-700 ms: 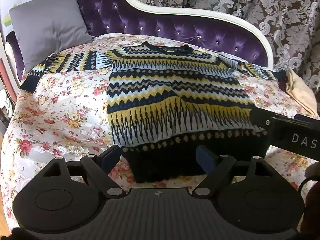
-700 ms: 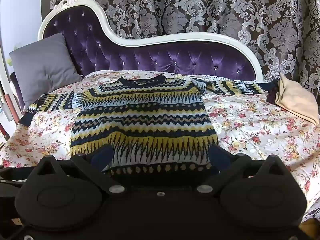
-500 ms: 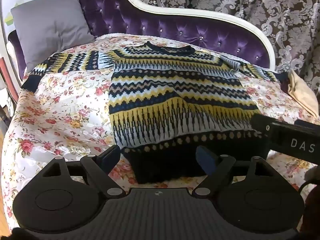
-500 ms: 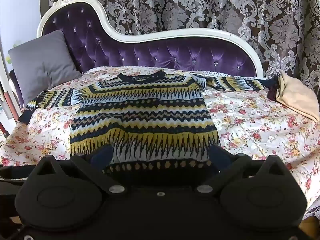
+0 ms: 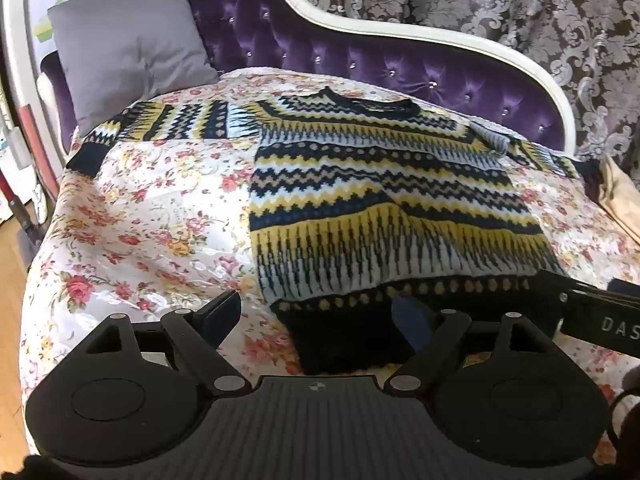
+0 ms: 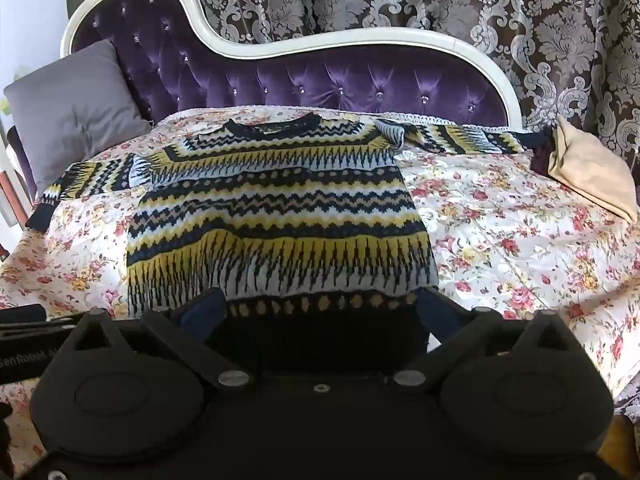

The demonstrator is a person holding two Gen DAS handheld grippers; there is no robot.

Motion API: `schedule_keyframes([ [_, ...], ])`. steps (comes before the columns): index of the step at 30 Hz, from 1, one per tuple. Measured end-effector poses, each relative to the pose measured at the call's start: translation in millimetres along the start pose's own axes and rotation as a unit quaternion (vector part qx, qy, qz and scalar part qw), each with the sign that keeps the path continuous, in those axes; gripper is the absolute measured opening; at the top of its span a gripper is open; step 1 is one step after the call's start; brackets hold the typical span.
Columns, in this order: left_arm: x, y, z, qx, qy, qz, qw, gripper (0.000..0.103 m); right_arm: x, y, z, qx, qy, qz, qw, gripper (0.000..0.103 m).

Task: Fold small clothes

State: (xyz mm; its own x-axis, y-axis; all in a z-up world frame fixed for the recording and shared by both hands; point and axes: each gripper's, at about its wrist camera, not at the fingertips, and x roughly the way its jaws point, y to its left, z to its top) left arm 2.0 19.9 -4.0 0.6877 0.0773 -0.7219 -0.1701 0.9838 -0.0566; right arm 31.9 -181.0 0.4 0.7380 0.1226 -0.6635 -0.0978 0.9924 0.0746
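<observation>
Sweater flat on bedspread; left gripper and right gripper both spread, seemingly over its hem.

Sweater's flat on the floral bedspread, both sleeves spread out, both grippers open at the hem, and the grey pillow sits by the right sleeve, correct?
Not quite: the grey pillow sits by the left sleeve; the right wrist view shows a beige cloth by the right sleeve. The rest stands: sweater flat, left gripper and right gripper open.

Yellow-navy zigzag sweater, floral bedspread
</observation>
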Motion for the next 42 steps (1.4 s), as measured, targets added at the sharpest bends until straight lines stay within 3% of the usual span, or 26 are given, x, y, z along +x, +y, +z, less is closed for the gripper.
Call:
schedule_keyframes([
  [42,9,-6,1,0.018,0.027,-0.012,0.9994,0.082,8,7,1,-0.013,0.019,0.002,1.0,0.102],
])
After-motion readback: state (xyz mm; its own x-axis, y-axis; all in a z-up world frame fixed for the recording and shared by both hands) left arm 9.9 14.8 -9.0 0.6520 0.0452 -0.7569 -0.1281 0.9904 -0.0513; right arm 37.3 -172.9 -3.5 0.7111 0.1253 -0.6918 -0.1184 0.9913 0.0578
